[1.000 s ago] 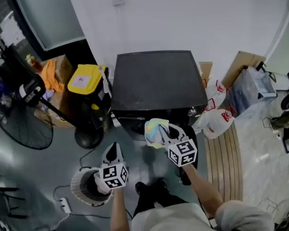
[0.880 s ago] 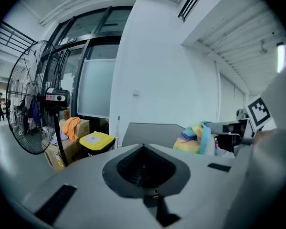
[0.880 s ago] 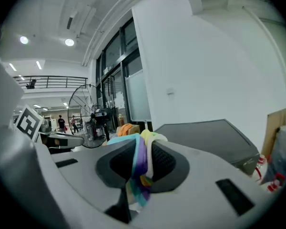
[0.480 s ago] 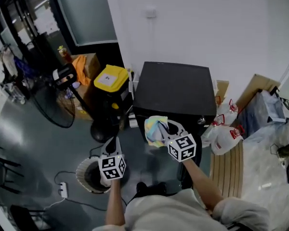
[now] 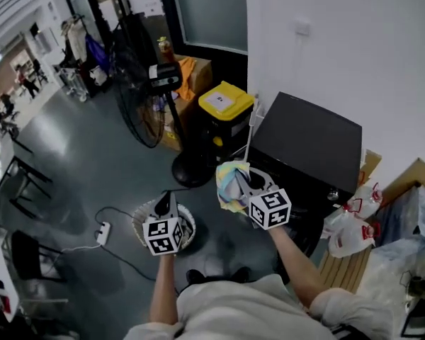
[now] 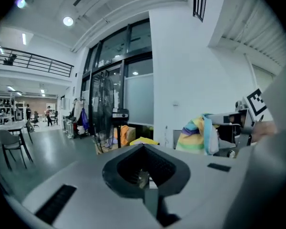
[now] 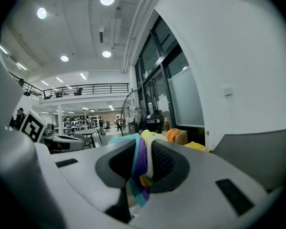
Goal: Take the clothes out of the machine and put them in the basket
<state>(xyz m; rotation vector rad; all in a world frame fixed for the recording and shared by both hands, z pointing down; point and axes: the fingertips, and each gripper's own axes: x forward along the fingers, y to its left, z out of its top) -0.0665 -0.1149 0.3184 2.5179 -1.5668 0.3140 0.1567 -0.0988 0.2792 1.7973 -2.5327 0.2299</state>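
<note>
A black washing machine (image 5: 308, 140) stands against the white wall at the right. My right gripper (image 5: 242, 183) is in front of it, shut on a pastel striped cloth (image 5: 230, 185) that bunches out of its jaws. The same cloth (image 7: 137, 168) fills the gap between the pads in the right gripper view and shows as a bundle (image 6: 196, 135) in the left gripper view. My left gripper (image 5: 168, 202) is shut with nothing in it, hanging over the round white basket (image 5: 139, 224) on the floor. Its jaws meet with nothing between them in the left gripper view (image 6: 144, 149).
A standing fan (image 5: 156, 80), a yellow-lidded bin (image 5: 224, 103) and a cardboard box with orange cloth (image 5: 191, 73) stand left of the machine. A power strip (image 5: 103, 232) and cable lie on the grey floor. White bags (image 5: 348, 227) and a wooden slat board (image 5: 340, 269) sit at the right.
Both grippers have risen and swung left, away from the machine's front. The cloth stays in the right gripper. The basket now lies under the left gripper, and the view has turned left.
</note>
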